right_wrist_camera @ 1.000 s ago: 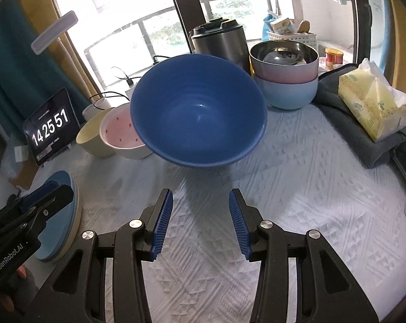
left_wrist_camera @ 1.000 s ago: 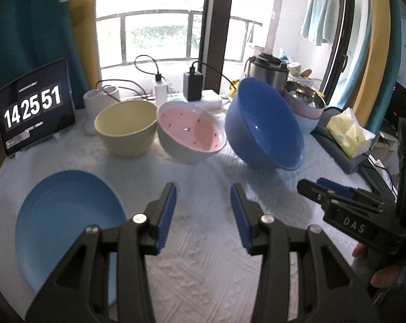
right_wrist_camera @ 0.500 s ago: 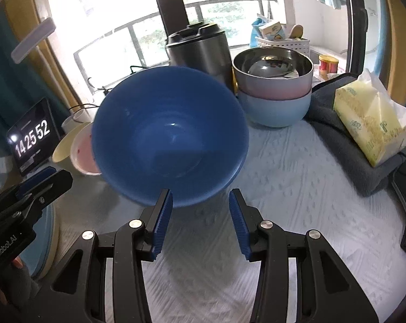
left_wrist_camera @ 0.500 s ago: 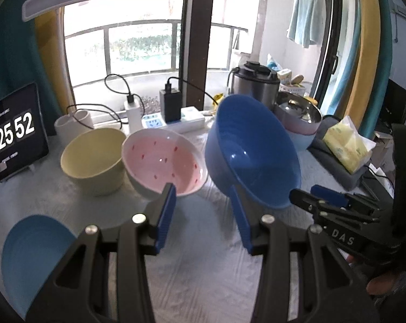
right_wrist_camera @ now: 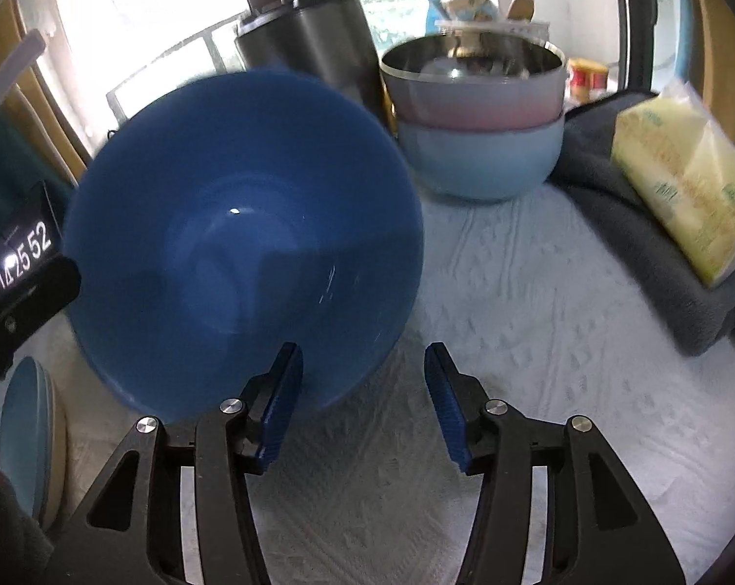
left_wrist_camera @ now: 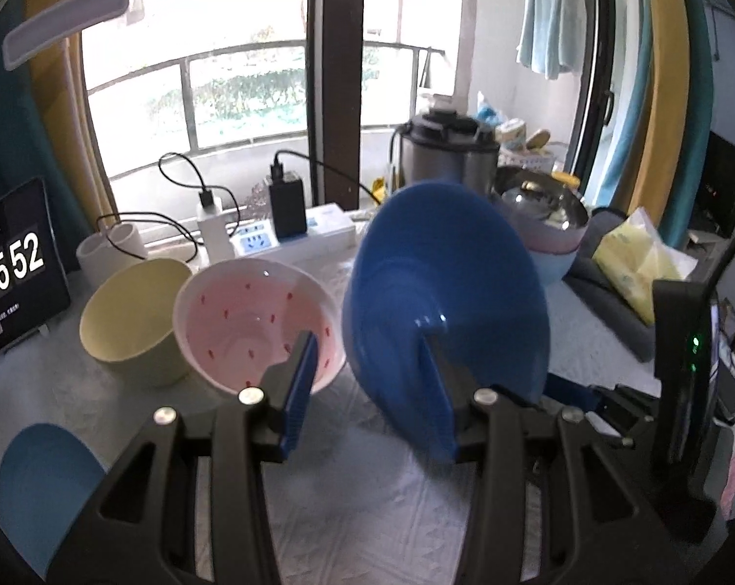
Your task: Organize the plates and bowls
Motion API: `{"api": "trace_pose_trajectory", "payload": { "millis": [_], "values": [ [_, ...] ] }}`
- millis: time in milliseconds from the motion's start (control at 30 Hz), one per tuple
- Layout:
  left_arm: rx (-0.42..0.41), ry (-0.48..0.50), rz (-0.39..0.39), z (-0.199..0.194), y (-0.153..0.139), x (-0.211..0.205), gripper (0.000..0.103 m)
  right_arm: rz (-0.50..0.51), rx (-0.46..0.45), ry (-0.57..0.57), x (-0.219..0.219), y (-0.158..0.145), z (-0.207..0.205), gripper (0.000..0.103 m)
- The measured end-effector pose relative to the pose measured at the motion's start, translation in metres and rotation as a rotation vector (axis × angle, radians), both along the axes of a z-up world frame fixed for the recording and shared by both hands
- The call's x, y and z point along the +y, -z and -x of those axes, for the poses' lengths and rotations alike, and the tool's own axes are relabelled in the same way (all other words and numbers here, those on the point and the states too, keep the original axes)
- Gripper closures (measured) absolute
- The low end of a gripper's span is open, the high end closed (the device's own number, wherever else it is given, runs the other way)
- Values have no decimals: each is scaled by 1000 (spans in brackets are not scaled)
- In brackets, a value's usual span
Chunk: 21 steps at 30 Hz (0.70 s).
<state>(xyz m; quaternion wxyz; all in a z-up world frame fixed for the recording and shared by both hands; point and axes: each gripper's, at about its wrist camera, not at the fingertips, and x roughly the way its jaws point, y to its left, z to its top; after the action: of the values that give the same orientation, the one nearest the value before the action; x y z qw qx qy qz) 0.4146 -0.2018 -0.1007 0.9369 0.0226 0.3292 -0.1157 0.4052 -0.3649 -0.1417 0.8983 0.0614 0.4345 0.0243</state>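
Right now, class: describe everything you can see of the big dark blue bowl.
The dark blue bowl is large, round, glossy and empty, with a plain smooth inside. It is tipped on its side, its opening facing the right gripper. It sits on the white cloth, beside the pink bowl.

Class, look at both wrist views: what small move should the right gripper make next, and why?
Probably ease forward so its fingers straddle the dark blue bowl's near rim. The right gripper is opening, nothing between its fingers, and the tilted bowl's rim sits just ahead of its left finger.
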Motion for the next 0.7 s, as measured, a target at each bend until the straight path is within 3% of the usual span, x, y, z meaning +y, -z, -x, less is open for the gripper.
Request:
{"api": "trace_pose_trajectory", "payload": {
  "millis": [167, 233, 300, 367, 700],
  "values": [
    [5, 13, -59, -7, 15, -10, 59, 3, -7, -18, 3, 3, 1, 48],
    [5, 20, -69, -7, 19, -11, 59, -6, -12, -29, 4, 3, 3, 54],
    [0, 32, -69, -5, 20, -12, 60, 5, -23, -44, 7, 2, 5, 69],
    [-2, 29, -75, -4, 21, -11, 64, 17, -36, -44, 9, 0, 9, 72],
    [-1, 23, -53, 11, 12, -2, 69, 6, -69, -39, 15, -17, 36, 76]
  ]
}}
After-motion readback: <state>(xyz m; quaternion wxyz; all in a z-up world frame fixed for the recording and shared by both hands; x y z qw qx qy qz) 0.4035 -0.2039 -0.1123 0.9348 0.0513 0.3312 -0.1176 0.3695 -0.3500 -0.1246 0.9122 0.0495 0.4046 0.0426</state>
